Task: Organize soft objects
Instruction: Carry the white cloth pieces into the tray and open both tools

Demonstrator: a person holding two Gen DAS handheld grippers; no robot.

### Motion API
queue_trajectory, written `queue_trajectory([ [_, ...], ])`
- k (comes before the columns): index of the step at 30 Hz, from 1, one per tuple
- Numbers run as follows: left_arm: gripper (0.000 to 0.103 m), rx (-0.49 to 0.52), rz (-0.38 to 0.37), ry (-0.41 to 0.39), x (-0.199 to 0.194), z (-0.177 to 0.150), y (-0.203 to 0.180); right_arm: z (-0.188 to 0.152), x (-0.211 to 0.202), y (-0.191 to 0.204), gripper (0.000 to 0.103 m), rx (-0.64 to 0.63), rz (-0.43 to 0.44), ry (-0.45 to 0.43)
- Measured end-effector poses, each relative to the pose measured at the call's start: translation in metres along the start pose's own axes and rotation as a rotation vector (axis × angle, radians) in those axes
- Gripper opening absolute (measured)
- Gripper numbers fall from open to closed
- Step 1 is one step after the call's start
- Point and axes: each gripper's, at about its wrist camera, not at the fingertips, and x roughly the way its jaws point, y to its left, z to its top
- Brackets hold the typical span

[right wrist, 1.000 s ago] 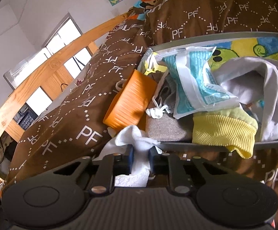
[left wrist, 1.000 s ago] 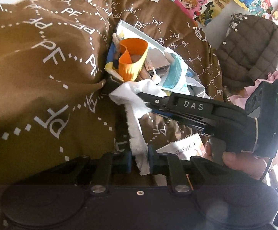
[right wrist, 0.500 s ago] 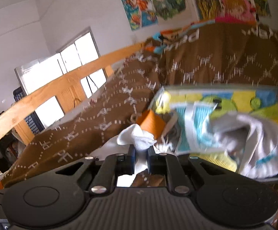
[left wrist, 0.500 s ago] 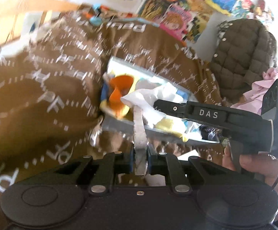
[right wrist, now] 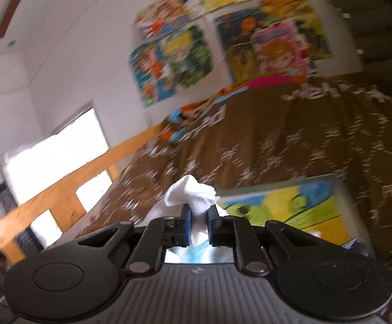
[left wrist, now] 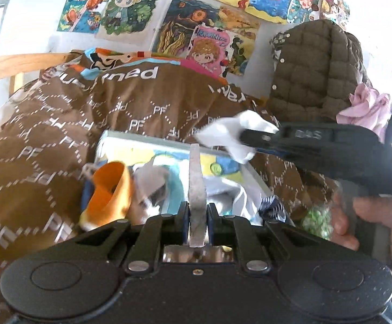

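Both grippers hold one white cloth (left wrist: pixel 197 178). My left gripper (left wrist: pixel 198 216) is shut on its lower end, and the cloth rises as a taut strip. My right gripper (left wrist: pixel 245 139) comes in from the right and is shut on the bunched upper end (left wrist: pixel 233 132). In the right wrist view the gripper (right wrist: pixel 198 222) pinches the white bunch (right wrist: pixel 190 194). Both are lifted above an open box (left wrist: pixel 169 141) with a cartoon lining. The box holds soft items, including an orange piece (left wrist: pixel 112 186) and a striped cloth (left wrist: pixel 272 208).
The box lies on a brown patterned blanket (left wrist: pixel 47 140) over a bed with a wooden rail (right wrist: pixel 61 186). A quilted olive jacket (left wrist: pixel 314 70) and pink cloth (left wrist: pixel 363 108) hang at the right. Posters (left wrist: pixel 196 27) cover the wall. A window (right wrist: pixel 53 162) is at the left.
Both grippers have risen from the box with the white cloth, which is now stretched between them. The views have tilted up toward the wall. The right wrist view is blurred by motion.
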Motion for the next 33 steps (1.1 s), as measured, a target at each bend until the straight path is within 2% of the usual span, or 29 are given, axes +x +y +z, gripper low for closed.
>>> queue_trajectory([
  [3,0.014,-0.002,0.003,-0.017,0.02,0.014,-0.006,0.009,0.002,-0.029,0.013,0.065,-0.047,-0.005],
  [7,0.014,0.044,-0.001,-0.028,0.052,0.036,-0.02,0.011,0.01,-0.057,0.013,0.123,-0.097,0.007],
  [12,0.014,0.146,-0.011,0.016,0.096,0.053,-0.047,0.004,0.015,-0.085,0.013,0.169,-0.16,0.036],
  [21,0.014,0.291,0.027,0.122,0.143,0.046,-0.071,-0.007,0.023,-0.106,0.014,0.198,-0.213,0.092],
  [29,0.014,0.324,0.044,0.16,0.159,0.042,-0.08,-0.015,0.029,-0.117,0.02,0.22,-0.247,0.139],
  [31,0.015,0.325,0.047,0.164,0.161,0.042,-0.081,-0.017,0.029,-0.119,0.022,0.225,-0.254,0.146],
  [33,0.016,0.322,0.05,0.167,0.162,0.042,-0.082,-0.017,0.029,-0.119,0.029,0.223,-0.257,0.144],
])
